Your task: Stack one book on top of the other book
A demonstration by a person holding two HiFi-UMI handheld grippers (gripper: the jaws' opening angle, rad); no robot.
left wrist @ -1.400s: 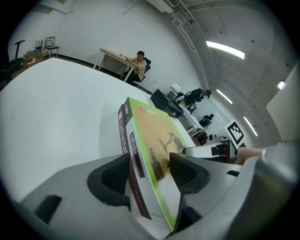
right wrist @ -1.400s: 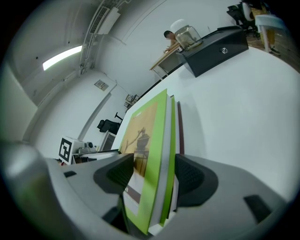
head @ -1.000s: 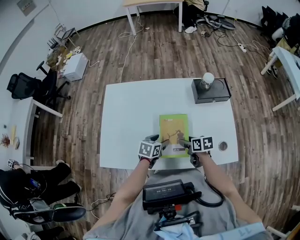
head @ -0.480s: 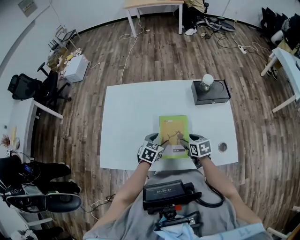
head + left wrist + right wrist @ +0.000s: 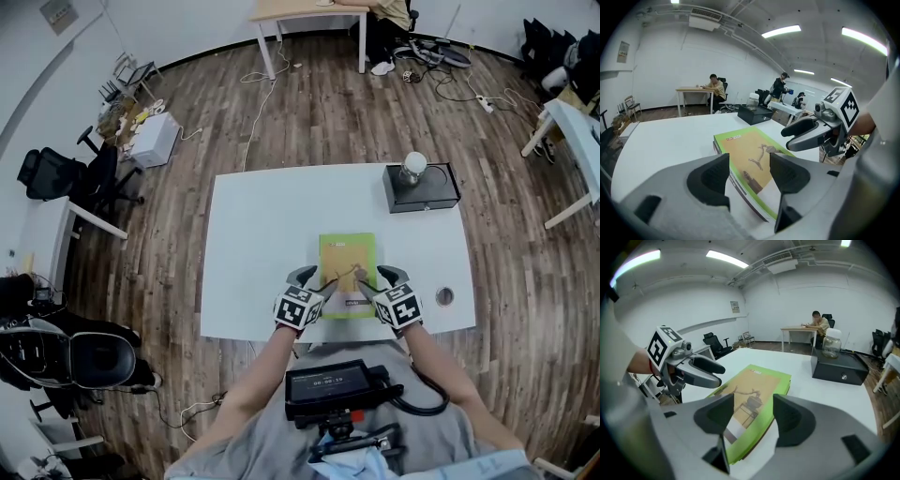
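Left claw (image 5: 749,171) and right claw (image 5: 753,411) gape wide and empty at the near corners of the green book (image 5: 347,262).
The book lies flat toward 6 o'clock on the white tabletop (image 5: 253,225), with the left claw at its 7 o'clock corner and the right at 5 o'clock. It looks stiff, thin and fairly light, with a glossy cover that is likely slick, so it is best pinched across its thickness at a long edge. A second book may lie beneath.

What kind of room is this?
Probably an office or lab workroom: a big white table, a black office chair, cables across the wood floor, and a person at a far desk.
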